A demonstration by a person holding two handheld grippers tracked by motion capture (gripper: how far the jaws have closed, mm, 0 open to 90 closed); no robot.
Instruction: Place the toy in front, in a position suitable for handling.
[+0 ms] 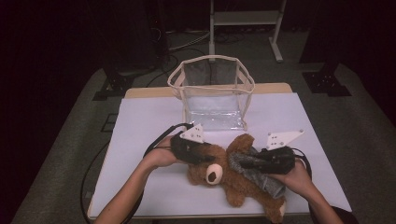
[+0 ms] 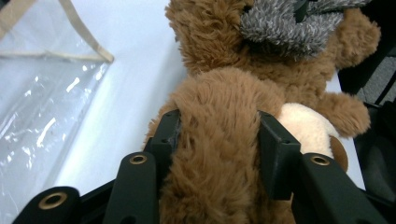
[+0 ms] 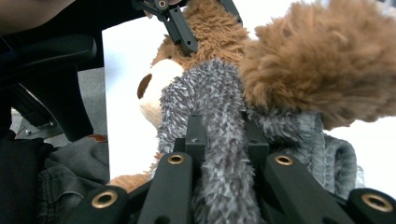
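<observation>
A brown teddy bear (image 1: 233, 184) lies on its back on the white table cover (image 1: 144, 126), with its pale muzzle (image 1: 214, 176) facing up. It wears a grey fuzzy scarf (image 1: 268, 182). My left gripper (image 1: 205, 158) comes in from the left and is shut on the bear's head; both jaws press into the brown fur (image 2: 217, 154). My right gripper (image 1: 243, 162) comes in from the right and is shut on the scarf, with a grey strand (image 3: 219, 102) pinched between its jaws. The right gripper view also shows the left gripper (image 3: 187, 23) on the bear's head.
A clear plastic bag with beige trim (image 1: 212, 91) stands open-topped at the back middle of the table, just behind the bear. The person's forearms come in from the bottom edge. A metal stand (image 1: 245, 18) is on the floor beyond the table.
</observation>
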